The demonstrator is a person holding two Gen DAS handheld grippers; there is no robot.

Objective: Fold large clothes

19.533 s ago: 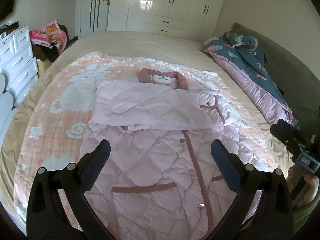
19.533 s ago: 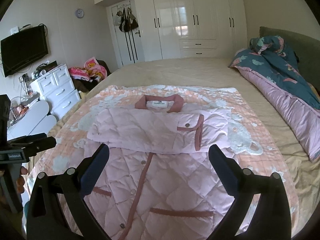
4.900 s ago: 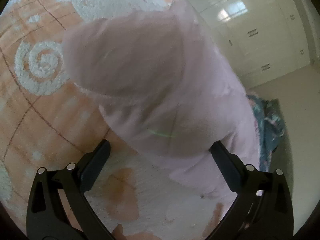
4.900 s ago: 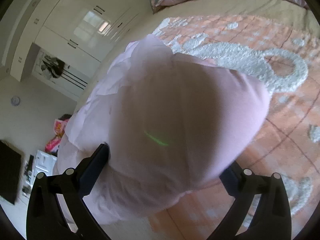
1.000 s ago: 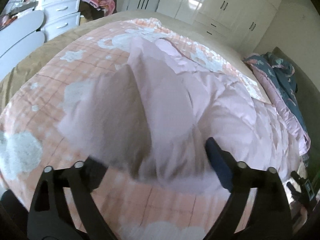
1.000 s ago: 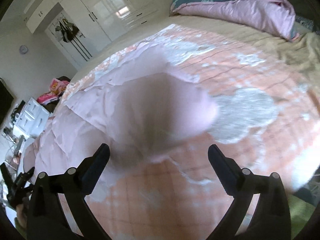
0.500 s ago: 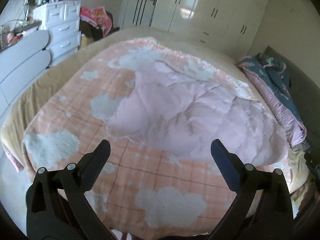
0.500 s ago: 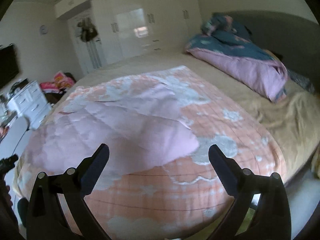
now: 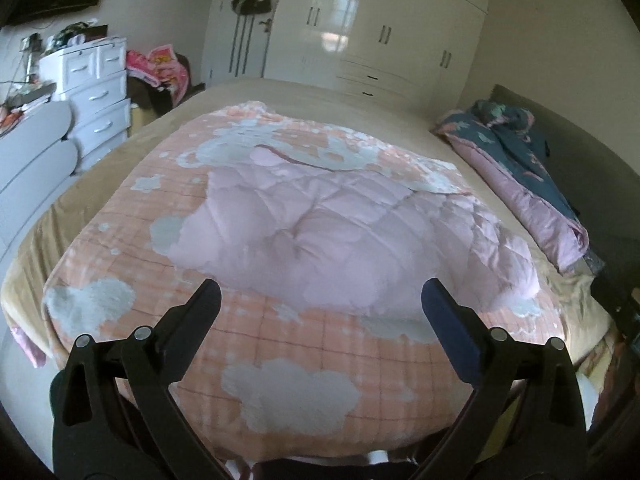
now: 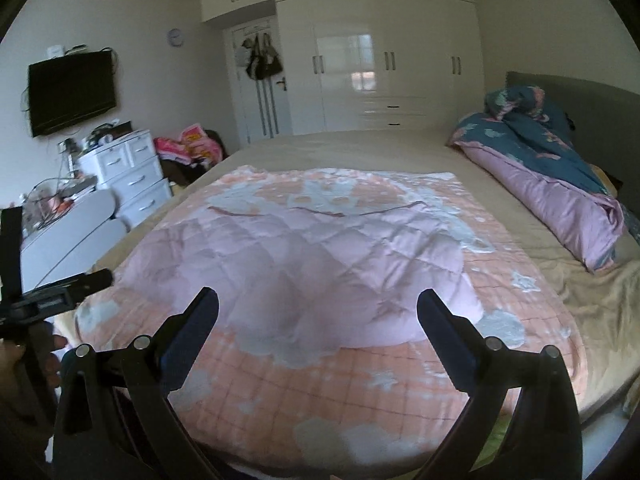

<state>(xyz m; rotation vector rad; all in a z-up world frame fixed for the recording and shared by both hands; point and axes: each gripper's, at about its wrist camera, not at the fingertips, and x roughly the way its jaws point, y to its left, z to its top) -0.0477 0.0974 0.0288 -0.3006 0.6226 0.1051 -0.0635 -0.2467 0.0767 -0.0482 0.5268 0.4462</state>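
Note:
A pale pink quilted garment lies folded over and puffed up on the peach blanket, its darker pink trim showing along the far edge. In the right wrist view the same garment fills the middle of the blanket. My left gripper hangs open above the garment's near edge, with nothing between its fingers. My right gripper is open too, held off the cloth. The left gripper and the hand holding it show at the left edge of the right wrist view.
The beige bed extends behind the blanket. A bundled teal and pink duvet lies along its right side. A white chest of drawers and a rounded white table stand at the left. Wardrobes line the far wall.
Both grippers have let the garment drop and drawn back and up from it. The cloth that filled both views a second ago now lies flat on the blanket.

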